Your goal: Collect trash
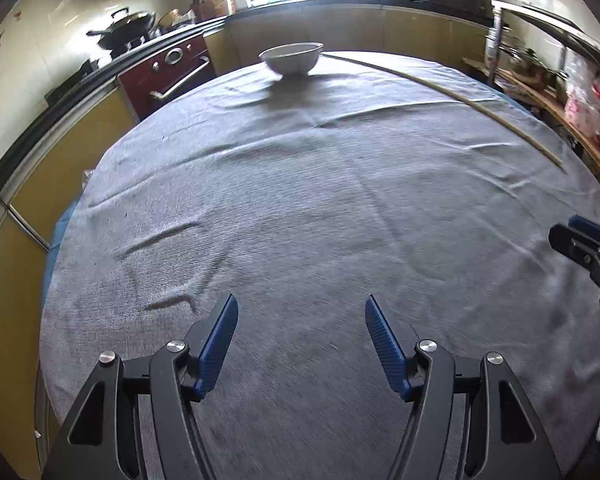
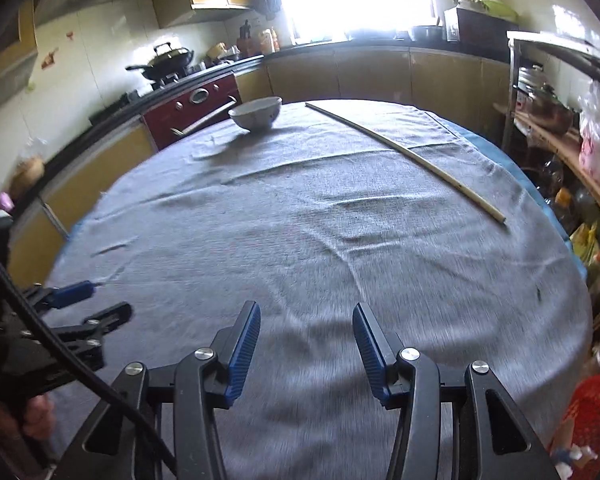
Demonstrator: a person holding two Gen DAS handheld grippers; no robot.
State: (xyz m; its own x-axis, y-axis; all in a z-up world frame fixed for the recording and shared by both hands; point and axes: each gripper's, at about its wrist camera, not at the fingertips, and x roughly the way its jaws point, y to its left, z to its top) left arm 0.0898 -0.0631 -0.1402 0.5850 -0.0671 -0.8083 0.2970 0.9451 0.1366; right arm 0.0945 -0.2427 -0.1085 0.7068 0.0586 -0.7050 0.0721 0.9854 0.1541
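1. My left gripper (image 1: pixel 302 312) fills the bottom of its own view. Its two blue fingers (image 1: pixel 220 340) stand well apart with only grey cloth between them, so they are open and hold nothing.
2. My right gripper (image 2: pixel 306 318) sits at the bottom centre of its own view. Its fingers (image 2: pixel 244 352) are also parted and empty, with a narrower gap than the left pair.
3. Both grippers hover over a round tabletop (image 1: pixel 300 200) covered with a wrinkled grey cloth. A blue layer peeks out beneath the cloth at the right edge in the right view.
4. A long, thin, pale stick (image 2: pixel 412 158) lies flat on the cloth in the upper right of both views. It runs diagonally from near the far edge down toward the right rim. I cannot tell what it is made of.
5. A white bowl (image 1: pixel 292 58) stands upright at the far edge of the tabletop, top centre in the left view and upper left of centre in the right view. It is near the far end of the stick but apart from it.
6. A red mesh basket (image 2: pixel 592 412) shows at the lower right corner of the right view, off the tabletop, with bits of white paper just beside it.
7. The left gripper appears at the lower left of the right view, with part of the hand (image 2: pixel 36 420) that holds it.
8. Kitchen counters, a dark wok (image 1: pixel 126 26) and a bright window line the background.
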